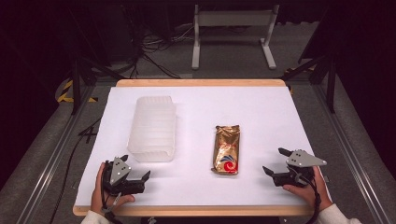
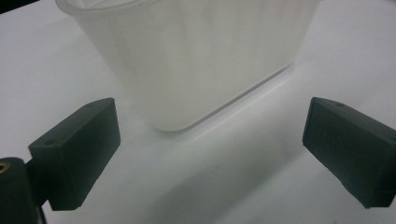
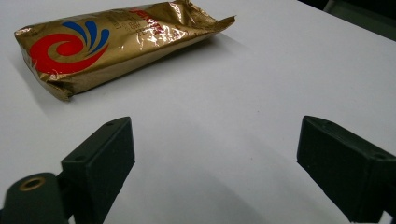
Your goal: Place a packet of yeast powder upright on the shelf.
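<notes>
A gold foil packet (image 1: 227, 149) with a red and blue swirl lies flat near the middle of the white table (image 1: 261, 112); the right gripper view has the packet (image 3: 112, 42) ahead and to the left. A translucent plastic tub (image 1: 153, 128) lies on its side at the left; in the left gripper view the tub (image 2: 196, 56) is just ahead of the jaws. My left gripper (image 1: 135, 173) rests at the front left, open and empty. At the front right my right gripper (image 1: 276, 161) is open and empty, pointing toward the packet.
The table has a wooden rim (image 1: 201, 82) at the far edge. Beyond it on the floor stand a white frame (image 1: 233, 32) and loose cables (image 1: 154, 51). Metal rails (image 1: 51, 154) run along both sides.
</notes>
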